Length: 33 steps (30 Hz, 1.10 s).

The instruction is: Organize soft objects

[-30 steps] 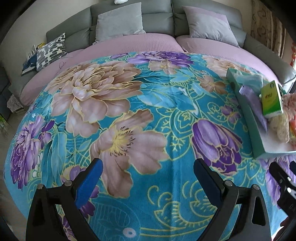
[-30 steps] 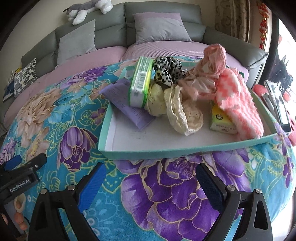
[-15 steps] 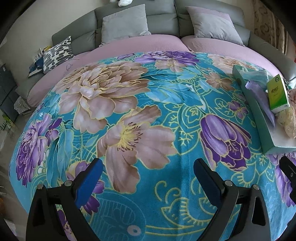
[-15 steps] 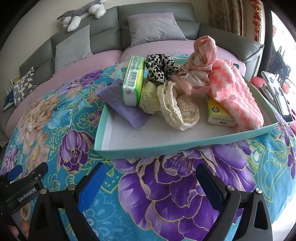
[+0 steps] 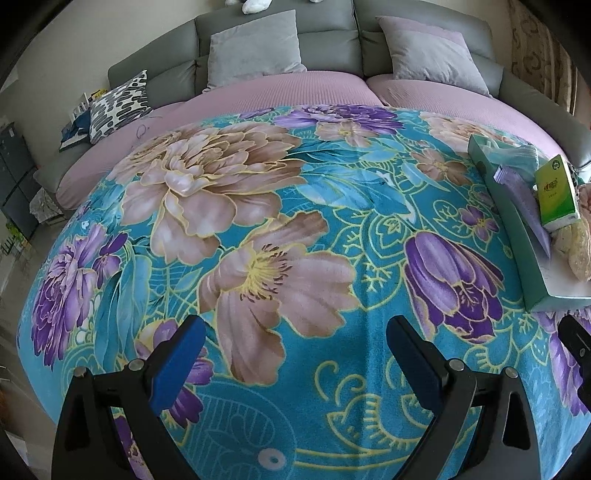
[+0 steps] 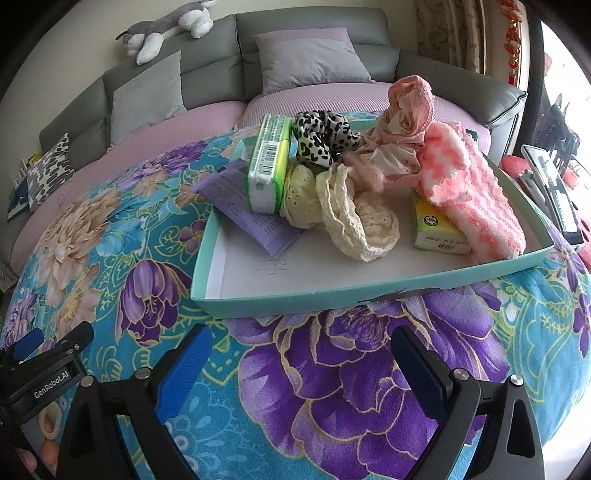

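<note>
A teal tray (image 6: 295, 301) lies on the floral blanket. In it are a cream lace cloth (image 6: 351, 221), a leopard-print cloth (image 6: 325, 138), a pale pink garment (image 6: 402, 118), a fluffy pink-and-white sock (image 6: 472, 188), a green tissue pack (image 6: 267, 162), a yellow tissue pack (image 6: 436, 230) and a purple sheet (image 6: 251, 214). My right gripper (image 6: 303, 365) is open and empty just before the tray's near wall. My left gripper (image 5: 295, 354) is open and empty over bare blanket, left of the tray (image 5: 517, 236).
The floral blanket (image 5: 258, 221) covers a round bed with a grey padded headboard and grey pillows (image 5: 255, 40). A patterned cushion (image 5: 118, 107) lies at the far left. A plush toy (image 6: 166, 29) sits on the headboard. Items crowd the right bedside (image 6: 554, 188).
Both grippers have drawn back and risen a little, so the bed and tray look farther and more of the headboard shows. Both stay open. Nothing in the tray has moved.
</note>
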Each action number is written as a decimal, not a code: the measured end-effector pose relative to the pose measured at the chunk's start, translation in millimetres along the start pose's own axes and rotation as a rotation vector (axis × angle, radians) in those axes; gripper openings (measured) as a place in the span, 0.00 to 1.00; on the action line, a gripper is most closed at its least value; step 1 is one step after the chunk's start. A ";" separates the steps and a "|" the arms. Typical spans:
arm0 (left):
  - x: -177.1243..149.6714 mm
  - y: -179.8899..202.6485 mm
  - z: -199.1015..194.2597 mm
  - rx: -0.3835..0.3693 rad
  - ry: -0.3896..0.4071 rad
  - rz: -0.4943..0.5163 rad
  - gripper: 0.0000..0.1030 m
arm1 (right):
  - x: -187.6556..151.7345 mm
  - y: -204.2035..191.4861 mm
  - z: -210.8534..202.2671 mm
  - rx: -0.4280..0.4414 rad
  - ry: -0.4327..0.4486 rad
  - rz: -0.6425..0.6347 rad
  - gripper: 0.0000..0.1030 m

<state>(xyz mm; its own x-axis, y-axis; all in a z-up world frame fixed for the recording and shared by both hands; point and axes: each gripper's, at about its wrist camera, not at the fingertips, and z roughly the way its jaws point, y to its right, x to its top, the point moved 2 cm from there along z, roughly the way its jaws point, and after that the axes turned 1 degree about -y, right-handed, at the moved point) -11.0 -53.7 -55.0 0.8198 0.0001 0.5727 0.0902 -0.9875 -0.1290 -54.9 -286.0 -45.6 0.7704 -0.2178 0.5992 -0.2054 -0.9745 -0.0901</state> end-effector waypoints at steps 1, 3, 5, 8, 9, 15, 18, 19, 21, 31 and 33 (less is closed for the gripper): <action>0.1 0.1 0.1 -0.001 0.000 0.000 0.96 | 0.1 -0.7 0.2 -0.002 0.000 -0.003 0.96; 0.0 0.6 -0.6 -0.002 0.005 0.002 0.96 | 0.4 -2.4 0.0 -0.004 0.001 -0.010 0.96; 0.2 1.7 -1.0 -0.003 0.008 0.007 0.96 | 0.7 -3.8 -0.1 -0.007 0.003 -0.018 0.96; -0.2 4.0 -1.8 -0.002 0.012 0.017 0.96 | 1.1 -4.7 -0.1 -0.010 0.005 -0.026 0.96; -0.4 4.5 -2.4 -0.003 0.014 0.019 0.96 | 1.2 -5.1 0.2 -0.011 0.006 -0.028 0.96; -0.4 5.7 -2.2 -0.005 0.015 0.028 0.96 | 1.4 -5.1 1.0 -0.010 0.003 -0.029 0.96; -0.5 4.0 -1.5 -0.008 0.012 0.022 0.96 | 1.1 -5.1 1.4 -0.010 0.002 -0.030 0.96; -0.5 3.8 -1.2 -0.010 0.010 0.021 0.96 | 1.1 -5.5 1.4 -0.010 0.002 -0.030 0.96; -0.6 3.5 -0.8 -0.011 0.009 0.020 0.96 | 1.1 -5.3 1.3 -0.010 0.003 -0.030 0.96; -0.5 6.3 -1.5 -0.020 0.015 0.032 0.96 | 1.0 -5.4 1.6 -0.010 0.003 -0.034 0.96; -0.5 6.3 -2.1 -0.019 0.019 0.033 0.96 | 1.1 -5.8 1.2 -0.010 0.003 -0.033 0.96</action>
<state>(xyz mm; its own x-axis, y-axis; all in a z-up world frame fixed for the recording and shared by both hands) -12.1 -60.3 -54.4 0.8113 -0.0352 0.5835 0.0524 -0.9898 -0.1326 -52.1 -280.7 -45.4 0.7753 -0.1853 0.6038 -0.1860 -0.9806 -0.0621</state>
